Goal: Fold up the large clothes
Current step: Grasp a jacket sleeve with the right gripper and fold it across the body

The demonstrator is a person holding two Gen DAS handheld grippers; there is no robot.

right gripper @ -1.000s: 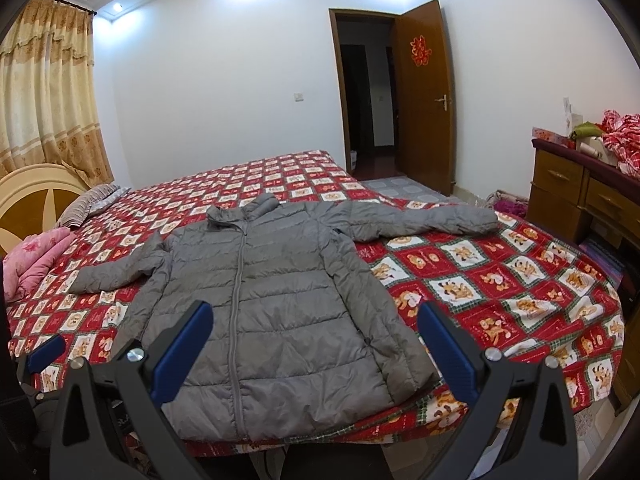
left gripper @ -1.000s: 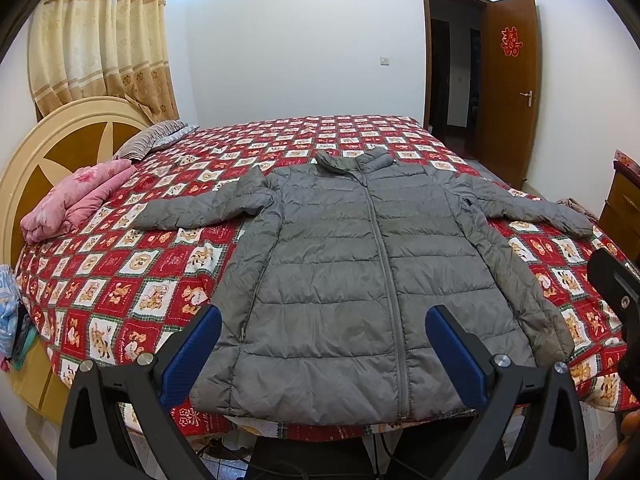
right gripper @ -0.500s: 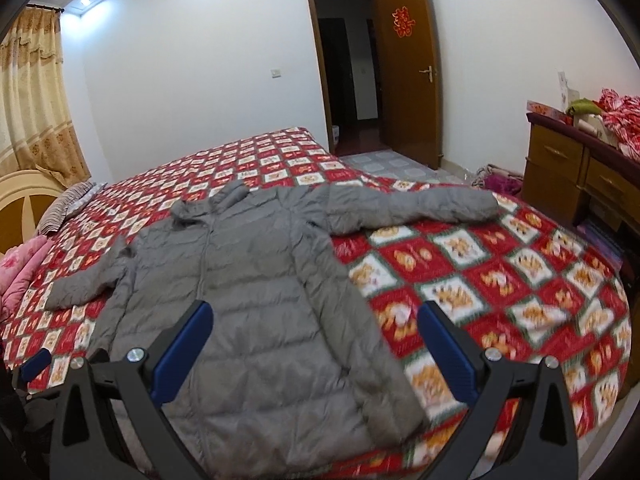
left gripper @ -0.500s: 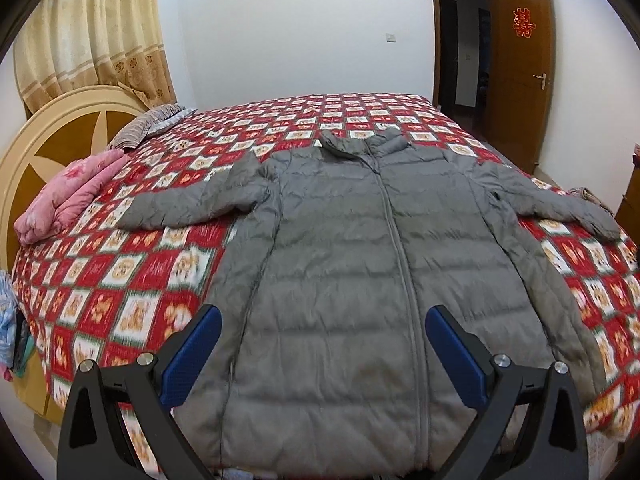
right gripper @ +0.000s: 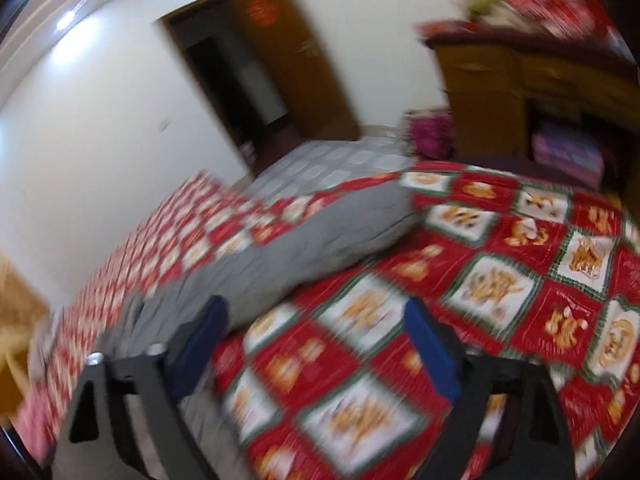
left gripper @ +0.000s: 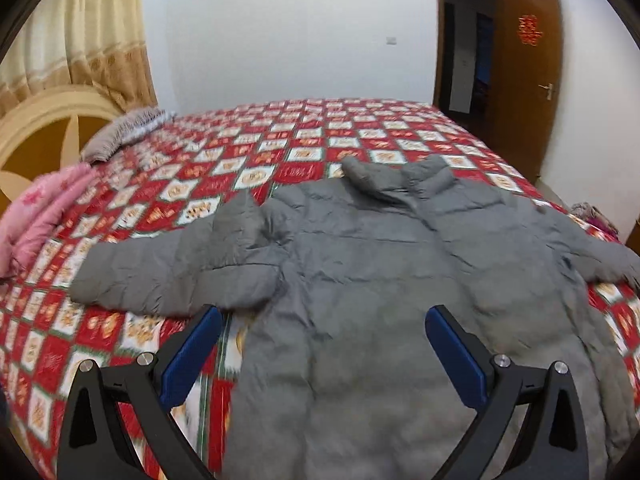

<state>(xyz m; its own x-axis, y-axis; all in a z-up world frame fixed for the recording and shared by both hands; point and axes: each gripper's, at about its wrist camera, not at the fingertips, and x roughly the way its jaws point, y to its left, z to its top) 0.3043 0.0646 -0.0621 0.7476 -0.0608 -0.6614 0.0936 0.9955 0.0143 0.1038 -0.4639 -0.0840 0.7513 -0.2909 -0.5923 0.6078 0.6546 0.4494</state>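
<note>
From the left wrist, the grey puffer jacket (left gripper: 384,280) lies flat, zipped, sleeves spread, toward the bed's (left gripper: 280,136) near edge; the left hand-held gripper (left gripper: 320,336) is released above it. From the right wrist (blurred), one sleeve (right gripper: 320,236) reaches the bed's side edge; the right hand-held gripper (right gripper: 316,332) is closing, empty.

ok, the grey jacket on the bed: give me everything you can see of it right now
The grey jacket is a quilted, puffy coat with a matt, slightly crinkled shell. It lies front up and unfolded on the red patterned bedspread, stand-up collar toward the far wall, both sleeves spread sideways. A front zip is hard to make out through blur. One sleeve shows in the right wrist view, lying flat on the bedspread. Neither gripper touches it; only the bedspread does.
</note>
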